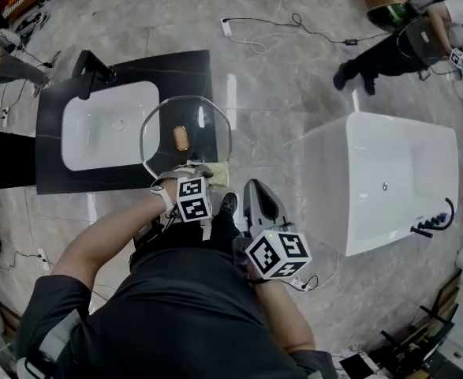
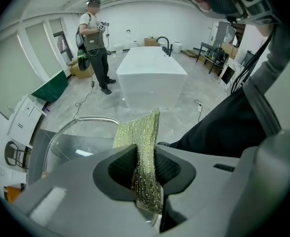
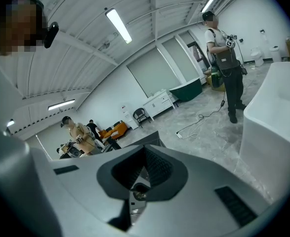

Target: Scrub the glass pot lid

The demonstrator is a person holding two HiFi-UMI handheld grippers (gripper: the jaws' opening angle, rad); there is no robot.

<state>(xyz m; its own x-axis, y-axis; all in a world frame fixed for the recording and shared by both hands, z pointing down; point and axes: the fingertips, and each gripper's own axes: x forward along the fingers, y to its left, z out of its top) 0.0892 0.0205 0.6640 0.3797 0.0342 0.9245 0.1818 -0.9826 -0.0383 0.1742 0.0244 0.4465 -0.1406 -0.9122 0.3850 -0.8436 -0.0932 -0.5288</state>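
Item: glass pot lid (image 1: 185, 136), clear, with a brown knob at its centre. It sits over the right edge of the dark sink counter (image 1: 50, 172). Whether it rests there or is lifted cannot be told.

Left gripper (image 2: 145, 169): pinching a green scouring cloth (image 2: 140, 132), which stands up between its jaws. It is at the lid's near rim, with the lid spreading far and left of it. The rim seems to pass under the jaws.

Right gripper (image 3: 144, 174): jaws pressed together with nothing between them. It is held near the body, well apart from the lid.

Progress: judged early or mid-scrub. The cloth meets the rim, no suds show, and most of the glass probably remains to be scrubbed.
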